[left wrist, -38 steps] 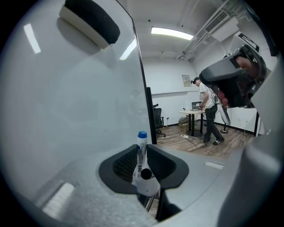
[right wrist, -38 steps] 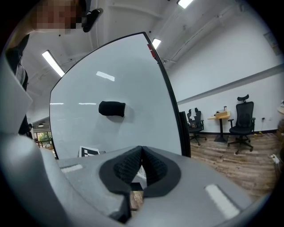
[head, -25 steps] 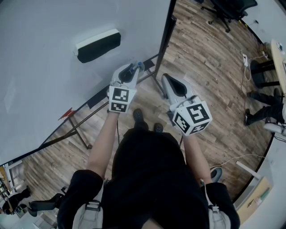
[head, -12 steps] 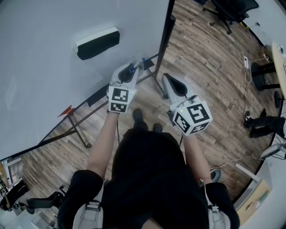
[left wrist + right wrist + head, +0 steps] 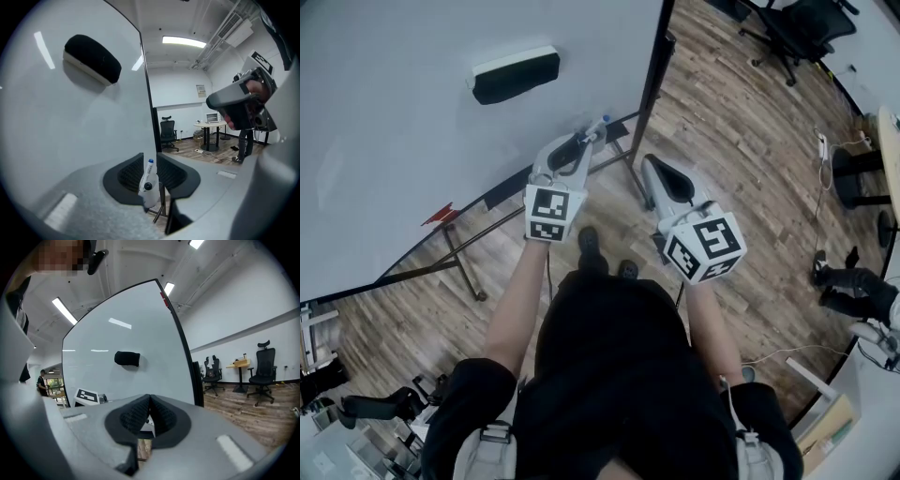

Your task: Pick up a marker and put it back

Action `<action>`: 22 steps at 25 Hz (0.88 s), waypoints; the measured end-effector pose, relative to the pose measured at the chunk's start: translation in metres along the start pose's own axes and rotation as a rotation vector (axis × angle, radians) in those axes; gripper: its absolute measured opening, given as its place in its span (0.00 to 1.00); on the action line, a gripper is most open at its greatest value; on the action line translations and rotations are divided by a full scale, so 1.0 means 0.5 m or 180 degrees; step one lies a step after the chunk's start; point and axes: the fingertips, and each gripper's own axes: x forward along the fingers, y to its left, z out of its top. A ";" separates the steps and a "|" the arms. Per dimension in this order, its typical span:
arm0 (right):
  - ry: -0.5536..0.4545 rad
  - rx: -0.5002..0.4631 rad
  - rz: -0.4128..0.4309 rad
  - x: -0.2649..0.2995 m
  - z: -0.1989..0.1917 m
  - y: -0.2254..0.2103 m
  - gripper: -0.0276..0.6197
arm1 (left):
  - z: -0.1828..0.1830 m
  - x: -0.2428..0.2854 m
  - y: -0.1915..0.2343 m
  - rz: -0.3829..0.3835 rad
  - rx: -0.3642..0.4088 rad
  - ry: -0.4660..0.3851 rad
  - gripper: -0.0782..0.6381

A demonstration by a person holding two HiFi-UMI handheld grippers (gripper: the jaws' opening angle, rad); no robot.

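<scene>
A white marker with a blue cap stands tilted between the pads of my left gripper, which is shut on it; the jaws have just been closing slightly with the marker between them. In the head view the marker pokes out past my left gripper, near the whiteboard's lower right corner. My right gripper hangs beside it to the right, over the floor. Its pads meet at the tips in the right gripper view, and my right gripper is shut on nothing.
The whiteboard fills the left, with a black eraser stuck on it and a dark ledge along its lower edge. Its black frame post and stand legs cross the wood floor. Office chairs stand far right.
My left gripper has lifted a little toward the board with the marker in it. The right gripper has stayed put.
</scene>
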 end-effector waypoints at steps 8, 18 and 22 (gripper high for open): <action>0.0048 -0.0051 0.0185 -0.045 -0.011 0.025 0.05 | 0.035 -0.082 -0.037 0.0183 -0.0141 -0.0101 0.22; 0.0103 -0.0072 0.0272 -0.089 -0.042 0.036 0.05 | 0.050 -0.160 -0.090 0.0291 -0.0284 -0.0186 0.18; 0.0093 -0.0106 0.0320 -0.106 -0.052 0.047 0.05 | 0.050 -0.192 -0.114 0.0304 -0.0335 -0.0178 0.17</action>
